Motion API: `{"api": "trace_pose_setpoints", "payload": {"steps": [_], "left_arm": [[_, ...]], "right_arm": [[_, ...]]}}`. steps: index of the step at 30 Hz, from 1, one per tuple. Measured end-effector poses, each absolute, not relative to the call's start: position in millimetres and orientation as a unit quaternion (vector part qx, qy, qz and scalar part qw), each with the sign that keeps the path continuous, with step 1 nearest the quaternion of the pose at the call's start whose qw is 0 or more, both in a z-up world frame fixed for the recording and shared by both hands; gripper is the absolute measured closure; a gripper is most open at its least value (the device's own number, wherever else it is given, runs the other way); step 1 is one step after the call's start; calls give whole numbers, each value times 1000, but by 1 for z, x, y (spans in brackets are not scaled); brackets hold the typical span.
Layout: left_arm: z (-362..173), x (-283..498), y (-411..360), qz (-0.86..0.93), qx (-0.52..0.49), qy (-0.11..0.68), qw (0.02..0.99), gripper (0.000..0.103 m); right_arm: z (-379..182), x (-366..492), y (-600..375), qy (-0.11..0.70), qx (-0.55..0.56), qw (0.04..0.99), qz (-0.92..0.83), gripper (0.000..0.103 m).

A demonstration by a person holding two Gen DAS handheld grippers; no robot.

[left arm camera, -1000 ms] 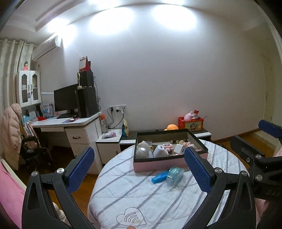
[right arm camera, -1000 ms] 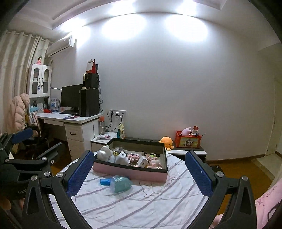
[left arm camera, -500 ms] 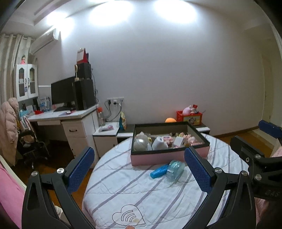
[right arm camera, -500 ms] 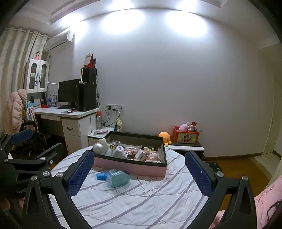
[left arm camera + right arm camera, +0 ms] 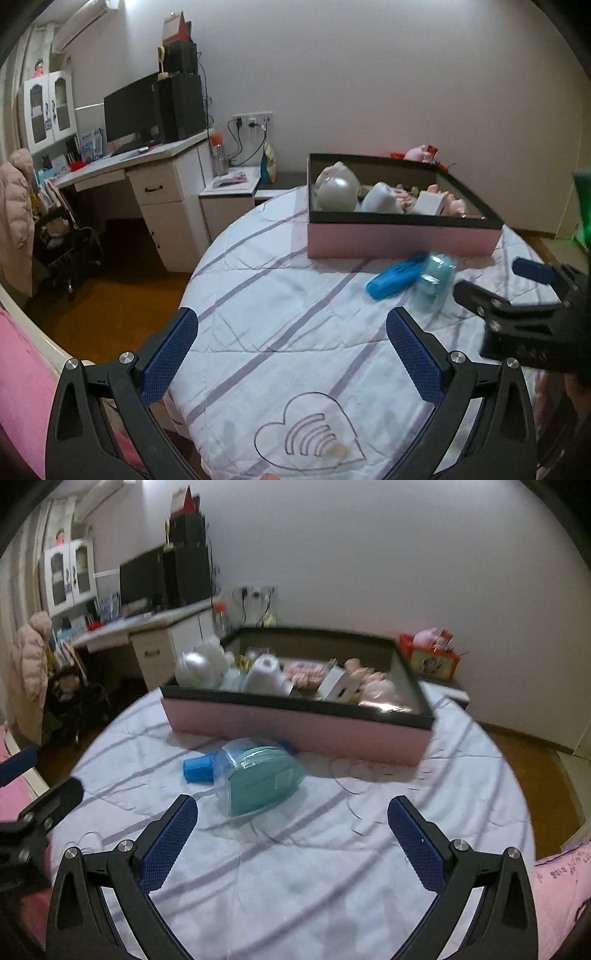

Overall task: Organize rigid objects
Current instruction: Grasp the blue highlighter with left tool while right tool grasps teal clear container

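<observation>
A teal item in clear packaging (image 5: 258,775) lies on the round table's striped white cloth (image 5: 332,849), touching a blue oblong item (image 5: 198,770). Both lie just in front of a pink box with a black rim (image 5: 295,727) that holds several small toys. My right gripper (image 5: 291,834) is open and empty, a short way in front of the teal item. My left gripper (image 5: 291,354) is open and empty over the cloth, left of the blue item (image 5: 393,281) and teal item (image 5: 436,280). The box (image 5: 399,238) sits behind them.
A white desk with a monitor (image 5: 129,110) stands at the left. A low cabinet (image 5: 229,184) stands behind the table. A red toy box (image 5: 432,661) sits on a shelf behind the pink box. Wooden floor surrounds the table. Pink bedding (image 5: 561,893) lies at the right.
Both grippers have moved forward and tilted down toward the table. The teal and blue items and the box now look much nearer. Both stay open.
</observation>
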State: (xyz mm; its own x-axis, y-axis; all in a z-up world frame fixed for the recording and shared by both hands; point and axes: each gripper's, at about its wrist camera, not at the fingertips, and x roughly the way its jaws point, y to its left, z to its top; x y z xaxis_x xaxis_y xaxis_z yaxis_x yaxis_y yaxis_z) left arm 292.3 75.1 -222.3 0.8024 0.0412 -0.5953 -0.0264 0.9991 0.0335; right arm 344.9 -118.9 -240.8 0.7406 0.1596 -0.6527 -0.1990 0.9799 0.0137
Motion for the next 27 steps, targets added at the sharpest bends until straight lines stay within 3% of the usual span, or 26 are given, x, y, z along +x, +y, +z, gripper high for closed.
{"api": "trace_pose_setpoints", "payload": {"steps": [9, 10, 13, 27], "left_arm": [[-234, 318, 77, 6, 16, 341, 940, 0], [-235, 321, 76, 3, 18, 344, 939, 0], [-236, 325, 72, -5, 19, 348, 937, 0], [-254, 378, 8, -80, 30, 391, 917, 0]], "right_arm": [[-266, 393, -103, 401, -13, 908, 117, 0], [-267, 395, -105, 402, -4, 907, 123, 3], [-269, 396, -112, 408, 20, 901, 142, 27], [-263, 376, -176, 393, 13, 917, 64, 27]]}}
